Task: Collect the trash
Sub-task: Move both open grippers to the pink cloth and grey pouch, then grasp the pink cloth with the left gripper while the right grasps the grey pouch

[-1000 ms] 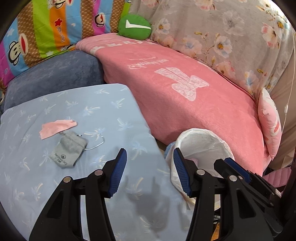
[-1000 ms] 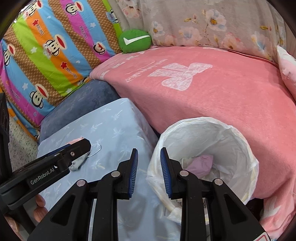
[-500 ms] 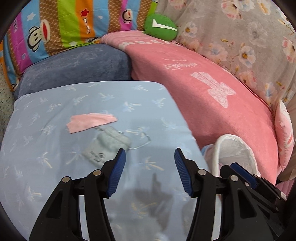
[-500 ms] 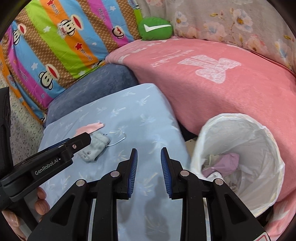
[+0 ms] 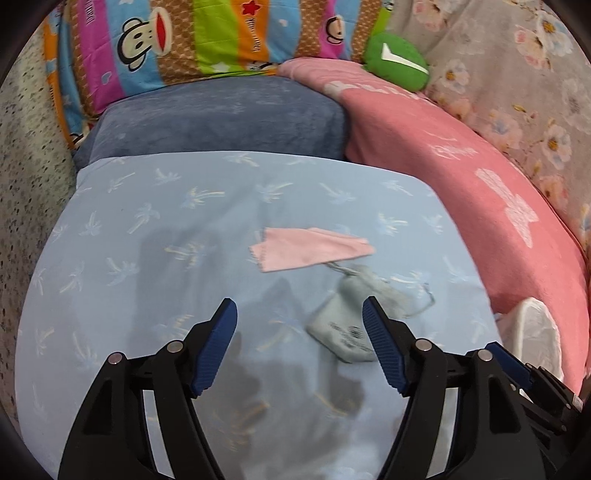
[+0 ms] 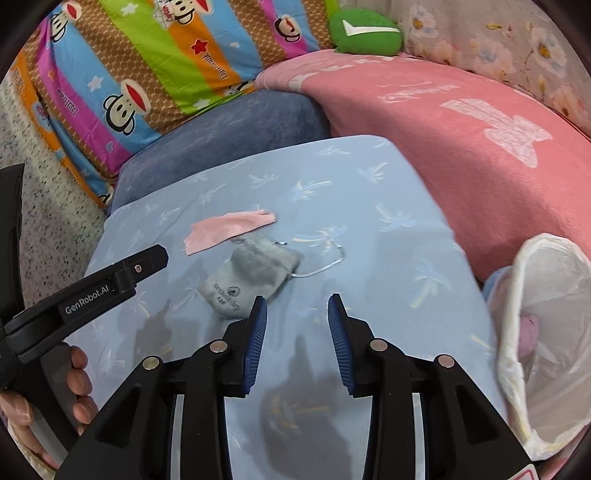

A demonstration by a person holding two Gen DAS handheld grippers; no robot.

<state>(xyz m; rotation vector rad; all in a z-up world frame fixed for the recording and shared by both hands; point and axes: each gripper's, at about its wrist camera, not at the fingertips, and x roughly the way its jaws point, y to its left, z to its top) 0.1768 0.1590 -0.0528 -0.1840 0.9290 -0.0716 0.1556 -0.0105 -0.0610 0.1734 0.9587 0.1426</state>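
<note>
On the pale blue palm-print cloth (image 5: pixel 155 258) lie a pink scrap (image 5: pixel 310 249) (image 6: pixel 229 230) and, just below it, a grey drawstring pouch (image 5: pixel 347 328) (image 6: pixel 251 278) with a loose cord. My left gripper (image 5: pixel 299 325) hovers above the cloth with its jaws opening and nothing between them; its right finger overlaps the pouch's edge in the left wrist view. My right gripper (image 6: pixel 297 321) is to the right of the pouch, jaws also opening and empty. The white-lined trash bin (image 6: pixel 539 332) (image 5: pixel 532 332) stands at the right edge with purple trash inside.
A dark blue cushion (image 5: pixel 221 118) and a striped monkey-print pillow (image 5: pixel 207 33) sit behind the cloth. A pink blanket (image 6: pixel 461 122) covers the right side, with a green cushion (image 6: pixel 364 33) beyond. A hand (image 6: pixel 79 384) grips the left gripper's handle at lower left. Speckled floor (image 6: pixel 44 199) lies to the left.
Both grippers have swung left from over the bin to above the blue cloth and dropped a little. Both jaws have widened. The pouch and pink scrap now sit near the fingertips.
</note>
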